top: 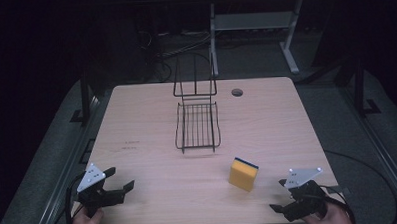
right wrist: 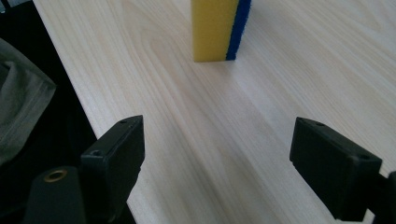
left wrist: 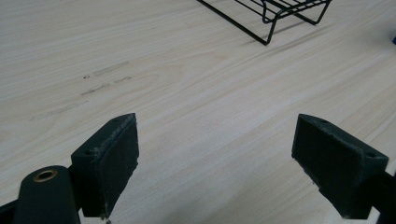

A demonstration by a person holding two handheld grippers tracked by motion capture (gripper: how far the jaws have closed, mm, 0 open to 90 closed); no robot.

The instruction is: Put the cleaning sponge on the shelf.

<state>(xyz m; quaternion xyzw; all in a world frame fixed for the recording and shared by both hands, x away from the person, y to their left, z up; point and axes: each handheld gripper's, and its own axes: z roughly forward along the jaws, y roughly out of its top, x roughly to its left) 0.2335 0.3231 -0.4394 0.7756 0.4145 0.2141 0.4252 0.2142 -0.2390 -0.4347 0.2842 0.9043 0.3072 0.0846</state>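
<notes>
A yellow sponge (top: 243, 174) with a blue scouring side stands on its edge at the table's front right; the right gripper view shows the sponge (right wrist: 215, 29) straight ahead of the jaws. A black wire rack (top: 197, 123) sits at the table's middle back, and its near corner (left wrist: 275, 14) shows at the top of the left gripper view. My left gripper (top: 121, 179) is at the front left corner, open and holding nothing. My right gripper (top: 278, 197) is at the front right edge, open, a short way right of the sponge.
The light wooden table (top: 136, 119) has a round cable hole (top: 237, 92) near its back edge. Faint marks (left wrist: 105, 79) lie on the wood ahead of the left gripper. Beyond the table stand a white desk frame (top: 289, 44) and loose cables (top: 164, 53) on the dark floor.
</notes>
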